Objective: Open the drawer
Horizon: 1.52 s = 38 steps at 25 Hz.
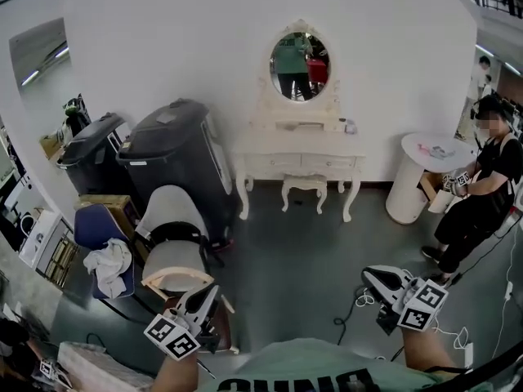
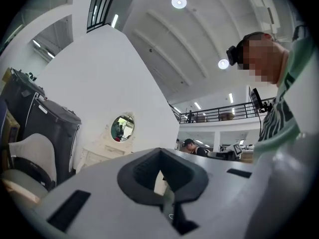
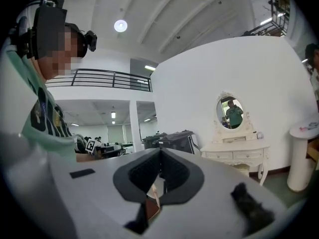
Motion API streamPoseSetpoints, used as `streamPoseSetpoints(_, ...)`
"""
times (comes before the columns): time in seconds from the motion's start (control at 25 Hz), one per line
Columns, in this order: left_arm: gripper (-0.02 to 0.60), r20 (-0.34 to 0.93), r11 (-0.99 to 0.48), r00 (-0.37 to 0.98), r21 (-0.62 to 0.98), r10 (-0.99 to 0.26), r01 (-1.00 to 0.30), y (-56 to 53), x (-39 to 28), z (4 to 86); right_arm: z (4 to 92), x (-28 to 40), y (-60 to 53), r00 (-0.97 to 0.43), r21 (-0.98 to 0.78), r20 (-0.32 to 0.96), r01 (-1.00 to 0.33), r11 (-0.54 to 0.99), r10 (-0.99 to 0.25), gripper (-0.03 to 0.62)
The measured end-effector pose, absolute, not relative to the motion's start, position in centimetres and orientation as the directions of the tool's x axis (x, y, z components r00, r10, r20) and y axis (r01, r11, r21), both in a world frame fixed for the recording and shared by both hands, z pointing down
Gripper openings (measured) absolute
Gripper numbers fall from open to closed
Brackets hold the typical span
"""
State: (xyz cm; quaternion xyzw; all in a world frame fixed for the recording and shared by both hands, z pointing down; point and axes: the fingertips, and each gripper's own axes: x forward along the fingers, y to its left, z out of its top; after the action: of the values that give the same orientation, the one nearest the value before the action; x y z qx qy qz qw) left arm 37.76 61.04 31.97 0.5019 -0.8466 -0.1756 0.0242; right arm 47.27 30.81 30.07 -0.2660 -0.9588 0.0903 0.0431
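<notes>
A white dressing table (image 1: 302, 149) with a row of shut drawers (image 1: 301, 164) stands against the far white wall, several steps away. It also shows small in the left gripper view (image 2: 94, 156) and in the right gripper view (image 3: 234, 151). My left gripper (image 1: 209, 289) is low at the bottom left, close to my body, and its jaws are shut and empty (image 2: 160, 154). My right gripper (image 1: 372, 274) is at the bottom right, pointing toward the table. Its jaws also meet with nothing between them (image 3: 160, 156). Neither gripper is near the drawers.
An oval mirror (image 1: 299, 65) tops the dressing table and a small stool (image 1: 304, 184) stands under it. Two dark bins (image 1: 176, 149) and a white chair (image 1: 173, 235) crowd the left. A person (image 1: 482, 186) stands at the right beside a round white pedestal (image 1: 425, 158). Cables (image 1: 359, 300) lie on the floor.
</notes>
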Motion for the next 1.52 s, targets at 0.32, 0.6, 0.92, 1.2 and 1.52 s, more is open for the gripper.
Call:
streamPoseSetpoints(0.32,0.003,-0.137,0.416,-0.493,0.375,-0.859,-0.829,63.2,32.6,33.6,30.7,43.1,32.8,-0.866,-0.201,0.094,0.466,0.861,0.491,0.009)
streamPoseSetpoints(0.6,0.003,-0.117,0.456,-0.525,0.36,-0.843,-0.814,61.7,30.0,33.1,31.2,38.0,31.1,-0.84,-0.212,0.066,0.515,0.831,0.538,0.009)
streamPoseSetpoints(0.92,0.003,-0.119,0.574,-0.638,0.334,-0.761,-0.747,56.0,24.9,31.7,31.6,29.7,22.8,-0.78,-0.196,0.02,0.611,0.767,0.626,0.009)
streamPoseSetpoints(1.2,0.003,-0.152,0.549,-0.635,0.378,-0.757,-0.746,44.7,19.8,30.7,31.2,25.4,11.8,-0.772,-0.204,0.004,0.621,0.757,0.635,0.009)
streamPoseSetpoints(1.52,0.003,-0.126,0.525,-0.599,0.365,-0.791,-0.769,37.8,14.9,31.1,32.7,21.1,5.8,-0.793,-0.23,0.012,0.591,0.773,0.61,0.009)
